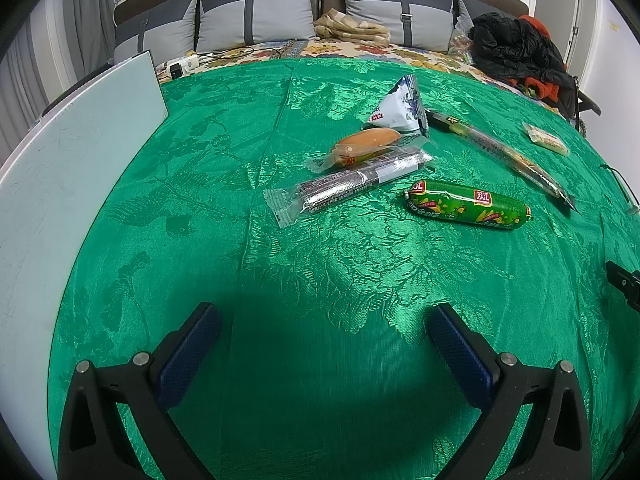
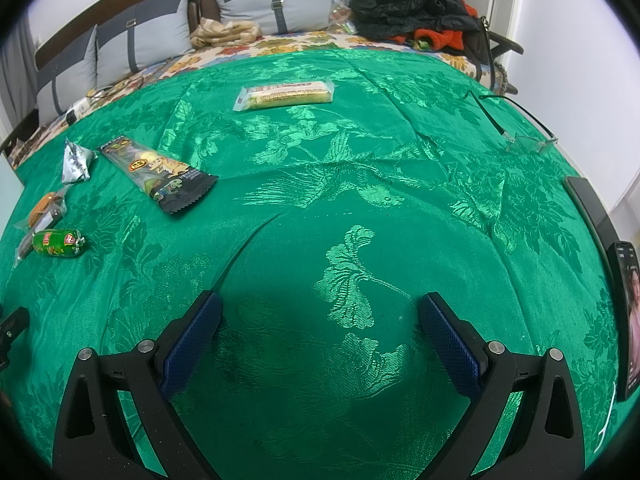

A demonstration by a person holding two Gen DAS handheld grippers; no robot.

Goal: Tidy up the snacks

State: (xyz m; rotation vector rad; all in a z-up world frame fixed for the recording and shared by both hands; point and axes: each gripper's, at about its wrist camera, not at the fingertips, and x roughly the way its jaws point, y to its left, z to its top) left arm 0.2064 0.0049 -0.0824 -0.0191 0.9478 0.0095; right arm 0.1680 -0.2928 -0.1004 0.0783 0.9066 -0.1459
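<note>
Several snacks lie on a green cloth (image 1: 320, 264). In the left wrist view: a green sausage (image 1: 468, 204), a silver-black bar (image 1: 348, 186), a wrapped bun (image 1: 366, 144), a blue-white triangular pack (image 1: 400, 108), a long dark pack (image 1: 504, 156) and a yellow cake bar (image 1: 546, 139). My left gripper (image 1: 324, 320) is open and empty, short of them. In the right wrist view the cake bar (image 2: 286, 95), dark pack (image 2: 160, 172) and sausage (image 2: 58, 243) show. My right gripper (image 2: 318, 308) is open and empty above bare cloth.
A white board (image 1: 68, 168) stands at the left edge. Grey pillows (image 1: 256, 12) and a black and red clothes pile (image 1: 516, 48) lie behind. Eyeglasses (image 2: 520, 142) and a phone (image 2: 630, 312) sit at the right of the cloth.
</note>
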